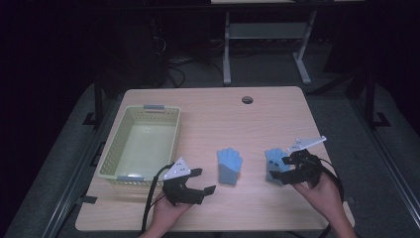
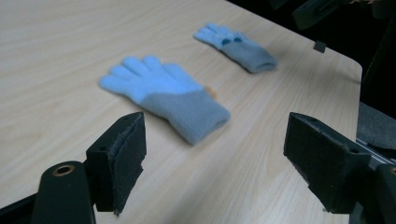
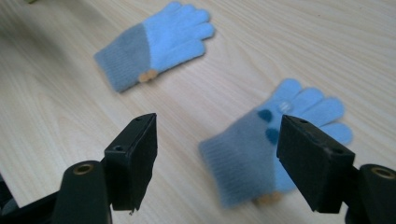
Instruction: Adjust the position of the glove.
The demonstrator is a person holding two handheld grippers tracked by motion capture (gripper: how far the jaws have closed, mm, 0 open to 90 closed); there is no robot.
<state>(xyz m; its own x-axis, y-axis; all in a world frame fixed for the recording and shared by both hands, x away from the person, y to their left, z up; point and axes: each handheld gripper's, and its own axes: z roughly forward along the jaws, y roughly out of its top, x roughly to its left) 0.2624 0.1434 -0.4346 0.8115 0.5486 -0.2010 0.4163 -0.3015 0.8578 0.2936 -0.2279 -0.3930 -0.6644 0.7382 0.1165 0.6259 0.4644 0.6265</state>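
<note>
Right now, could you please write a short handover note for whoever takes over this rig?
Left gripper: open, holding nothing, low over the table's near edge, aimed at the middle glove.
Right gripper: open, holding nothing, poised at the cuff end of the right-hand glove.
Both gloves lie flat on the table, apart from each other. The basket stands at the left, with nothing visible in it.
Done: nothing picked up yet.
Left: probably grasp each glove and move it, likely into the basket.

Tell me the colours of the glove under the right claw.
Light blue fingers, grey-blue cuff, dark blue dots on the glove; right gripper view.
</note>
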